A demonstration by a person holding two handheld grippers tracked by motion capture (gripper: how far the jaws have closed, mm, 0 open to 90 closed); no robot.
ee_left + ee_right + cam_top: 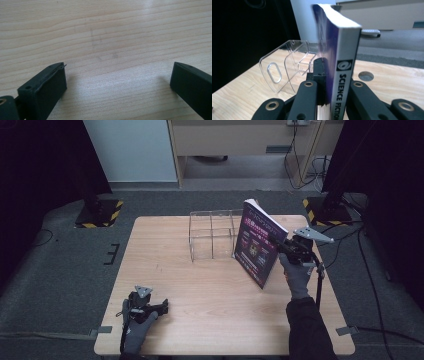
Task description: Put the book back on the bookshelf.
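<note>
**One book clamped upright, rack just to its left**

One thing is in your grip: the book (260, 245), pinched at its spine edge by the jaws of your right gripper (286, 248), a black jaw pressed on each cover in the right gripper view. You hold it on end above the right half of the table (210, 320), long axis near vertical and tipped slightly, purple cover facing you.

The clear acrylic rack (212, 235) stands just beside the book, on its left in the high view. Its open slots probably run parallel to the covers, though the clear walls are hard to read. So the move ahead is likely a short sideways carry with the spine kept upright.

Your left gripper (150, 309) rests at the near left corner, jaws spread over bare wood, well apart from book and rack. The right hand is the nearer one.
</note>
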